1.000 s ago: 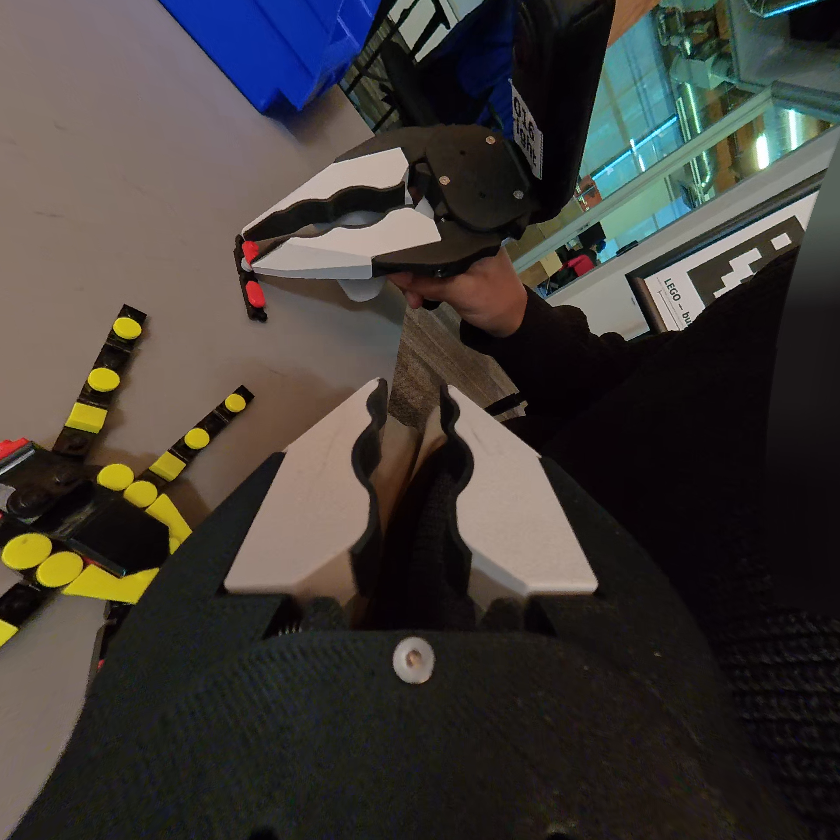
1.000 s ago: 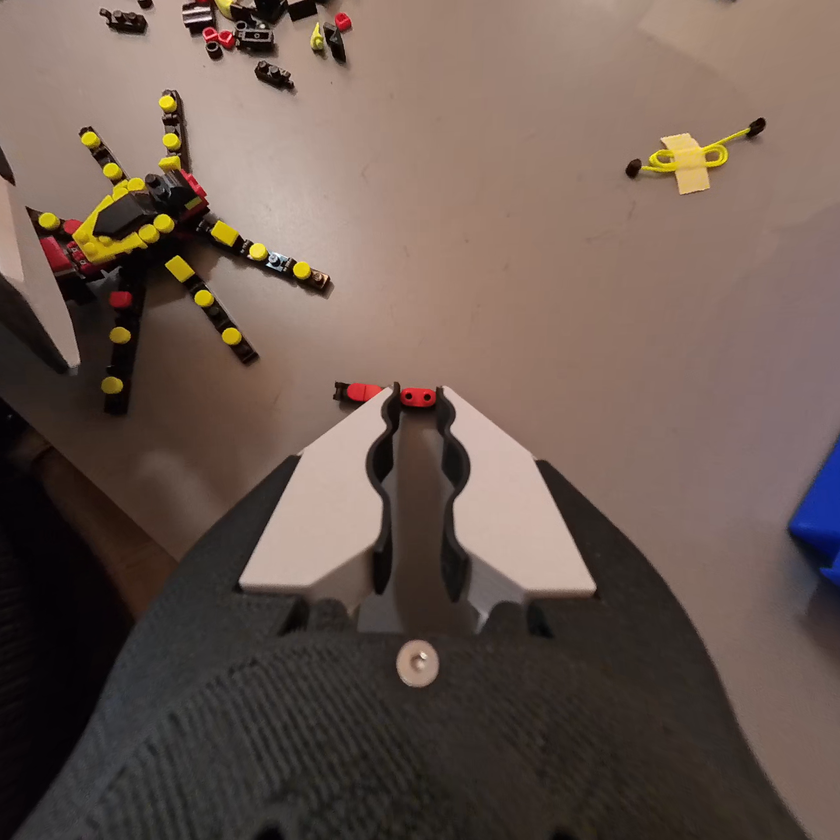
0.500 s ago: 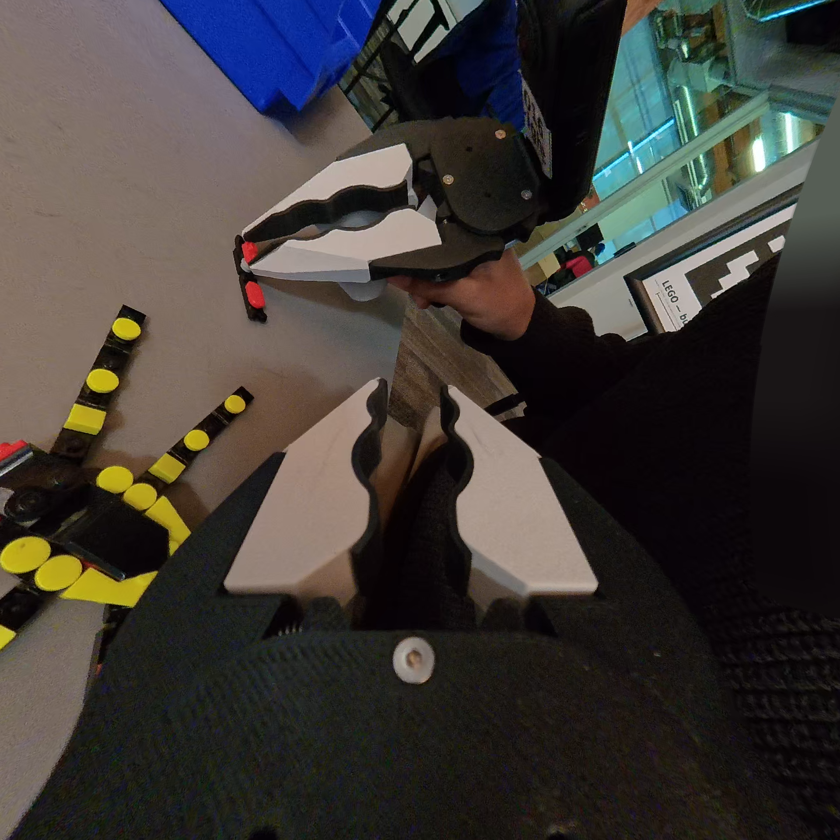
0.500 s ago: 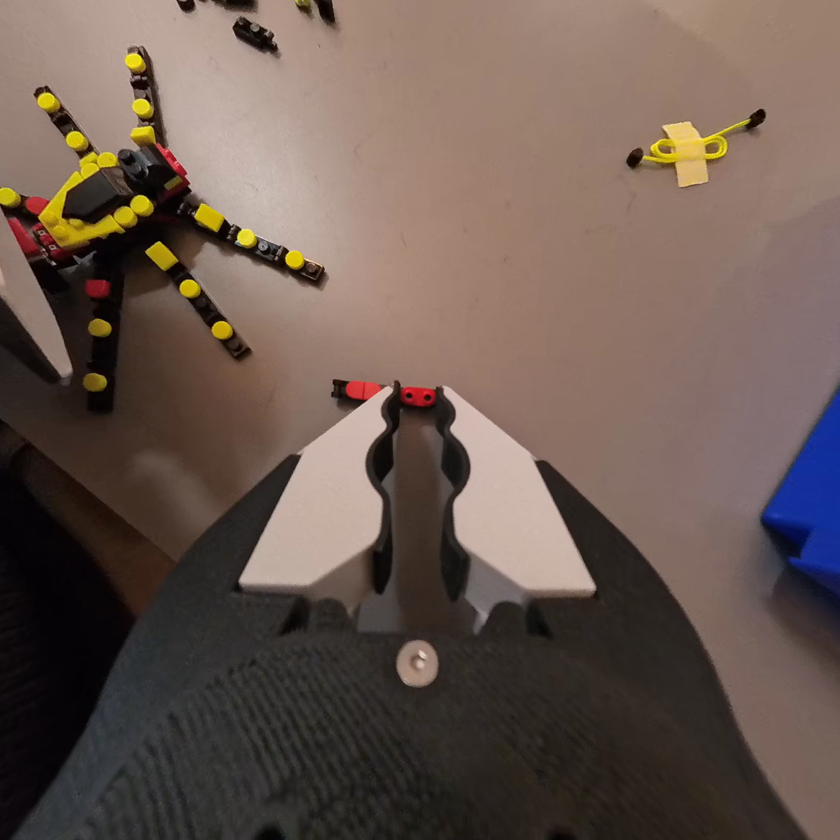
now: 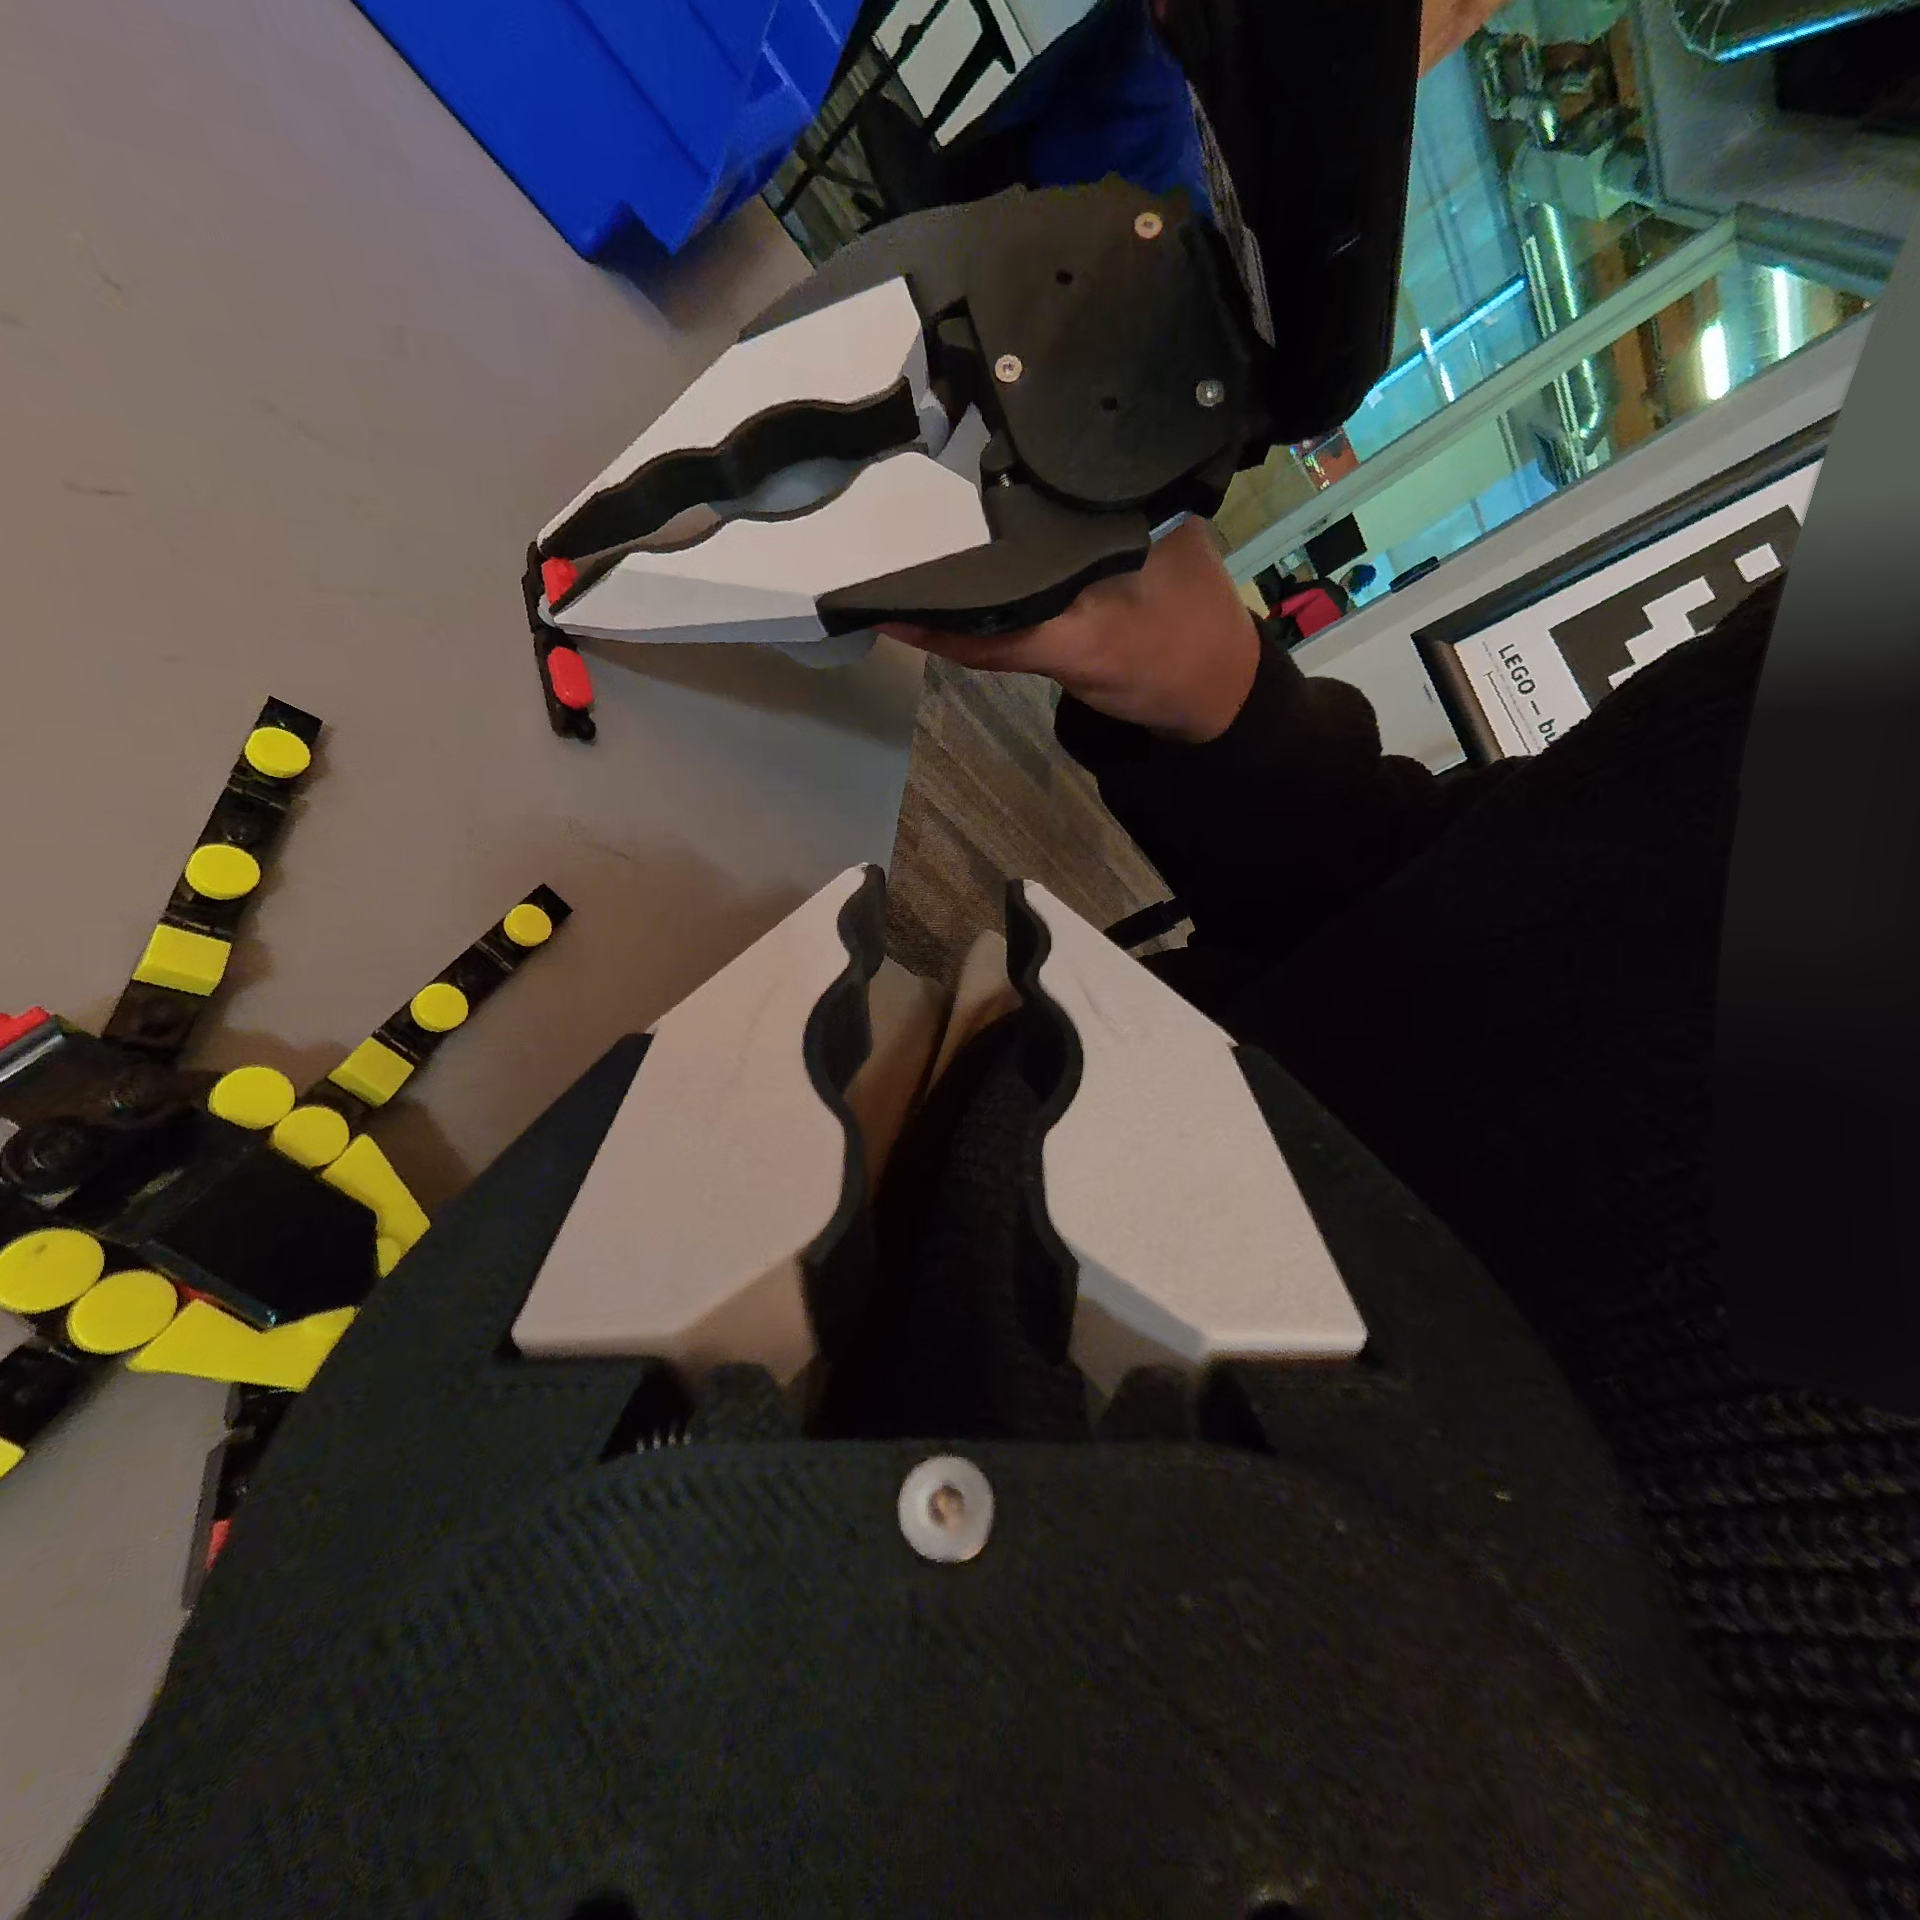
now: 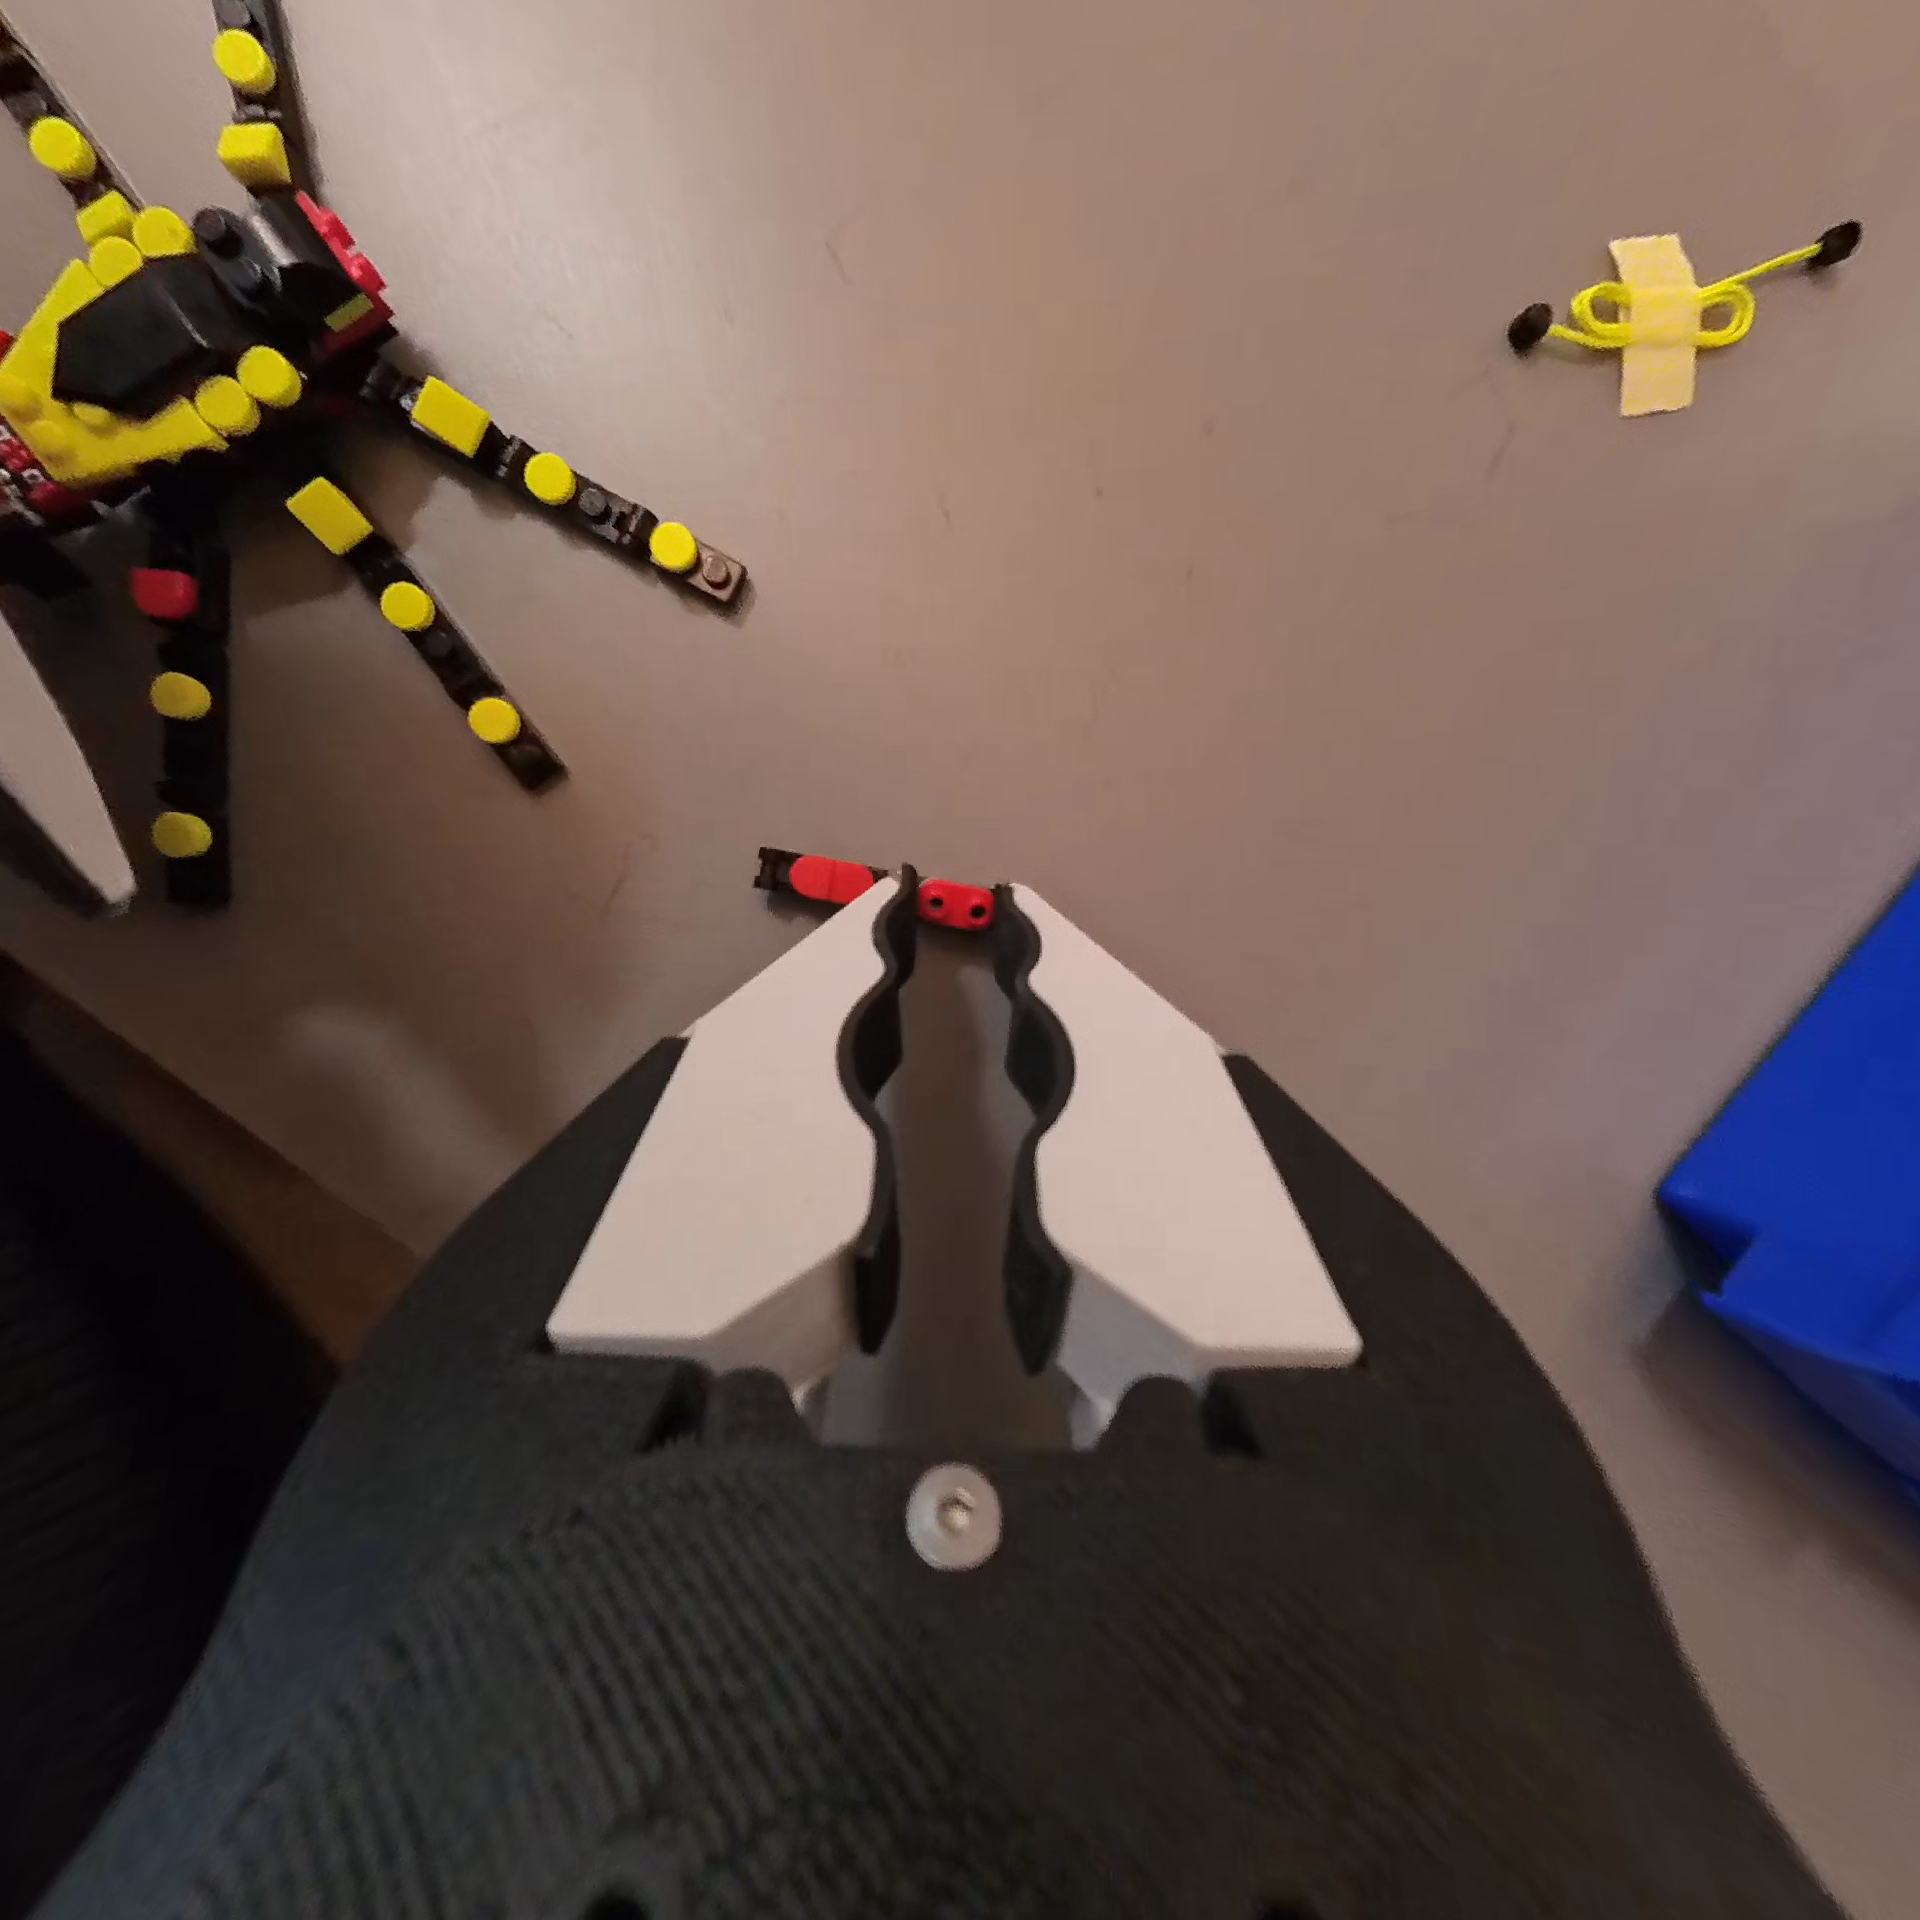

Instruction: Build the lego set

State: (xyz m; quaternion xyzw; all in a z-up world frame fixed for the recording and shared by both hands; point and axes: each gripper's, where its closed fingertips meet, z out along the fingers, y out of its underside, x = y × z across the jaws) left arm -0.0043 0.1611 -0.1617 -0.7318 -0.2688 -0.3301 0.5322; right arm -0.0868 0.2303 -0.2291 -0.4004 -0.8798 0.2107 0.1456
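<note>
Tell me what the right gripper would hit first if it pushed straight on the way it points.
The right gripper, shut on a small red piece joined to a black strip, points down at the grey table. Going on, the piece would probably press into bare tabletop first; the gap is hard to judge.

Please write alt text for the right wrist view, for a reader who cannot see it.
The right gripper pinches a small red piece of a black-and-red lego strip just above a grey table. A black, yellow and red spider-like lego model lies at upper left, a taped yellow cord at upper right, and a blue bin at the right edge.
</note>
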